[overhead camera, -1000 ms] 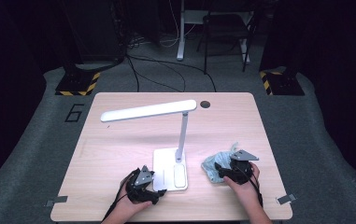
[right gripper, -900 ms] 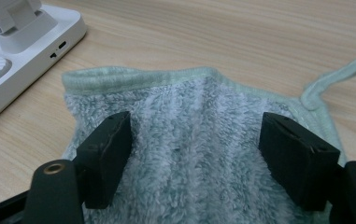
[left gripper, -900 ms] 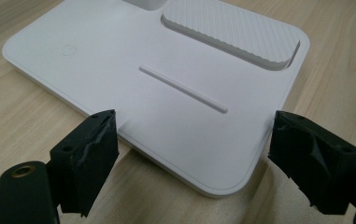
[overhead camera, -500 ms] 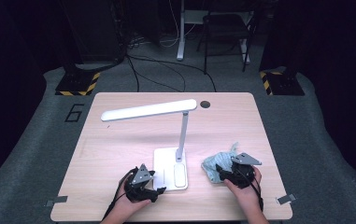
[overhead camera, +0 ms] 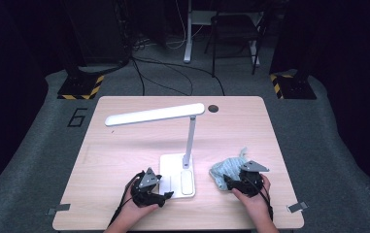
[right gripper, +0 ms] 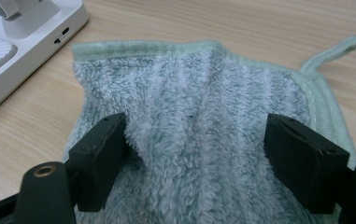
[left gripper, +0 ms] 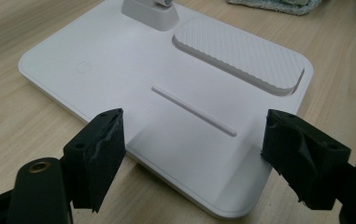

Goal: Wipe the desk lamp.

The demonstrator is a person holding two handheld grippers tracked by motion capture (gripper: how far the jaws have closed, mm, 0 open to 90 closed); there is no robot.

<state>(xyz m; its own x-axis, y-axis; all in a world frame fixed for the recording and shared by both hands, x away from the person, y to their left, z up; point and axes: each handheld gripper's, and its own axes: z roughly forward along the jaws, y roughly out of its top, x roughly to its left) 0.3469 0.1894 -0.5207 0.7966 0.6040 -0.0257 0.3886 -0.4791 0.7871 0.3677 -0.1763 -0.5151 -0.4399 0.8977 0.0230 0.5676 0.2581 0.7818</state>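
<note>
On the near half of the table (overhead camera: 124, 145), little differs from a second ago: the lamp (overhead camera: 188, 141) stands where it stood, its base (overhead camera: 177, 174) at the near middle and its head reaching left over the wood. The cloth (overhead camera: 225, 170) lies to the right of the base as before, though its bunched heap looks a shade flatter under the right gripper (overhead camera: 231, 183), whose hand has edged slightly toward the near edge.

The left gripper (overhead camera: 165, 195) stays at the base's near left corner. Its jaws closed a little and have just eased back a touch; they stand wide, straddling the corner of the base (left gripper: 166, 107) without pressing on it. The left hand (overhead camera: 136, 206) comes in from the near edge, palm down, gripper pointing right and slightly far.

The right gripper has just been opening and its jaws stand fully apart. In its own view the cloth (right gripper: 203, 140) lies between them; the left jaw brushes the pile, the right jaw is clear, so nothing is gripped. The right hand (overhead camera: 255, 199) rests low behind it, gripper aimed left at the cloth.
</note>
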